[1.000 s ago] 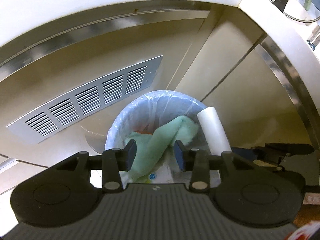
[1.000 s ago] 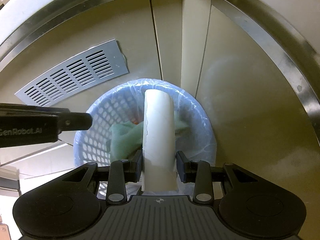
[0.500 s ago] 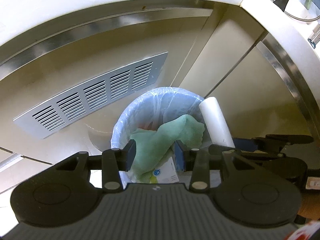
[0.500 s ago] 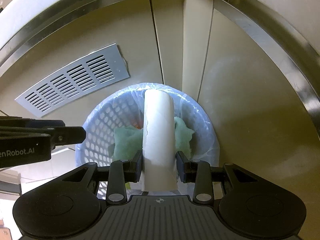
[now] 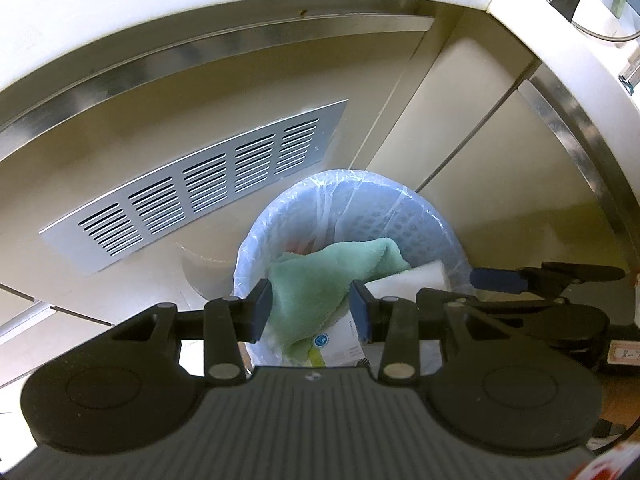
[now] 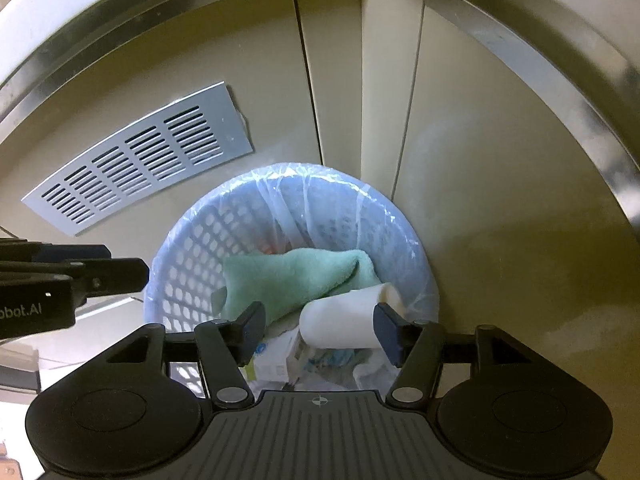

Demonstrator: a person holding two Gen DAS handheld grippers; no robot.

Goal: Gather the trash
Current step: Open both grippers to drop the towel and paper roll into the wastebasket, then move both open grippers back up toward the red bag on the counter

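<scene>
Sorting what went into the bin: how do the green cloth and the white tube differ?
The green cloth is soft and crumpled, draped across the middle; the white tube is a stiff cylinder on its side near the basket's right wall. The cloth spreads wider. Both lie loose inside the lined basket, gripped by neither gripper.

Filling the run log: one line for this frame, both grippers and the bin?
left gripper: open, empty | right gripper: open, empty | white roll: in trash basket, beside green cloth

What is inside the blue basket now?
The basket holds a green cloth, a white paper roll and printed wrappers beneath. Whatever lies deeper is covered.
</scene>
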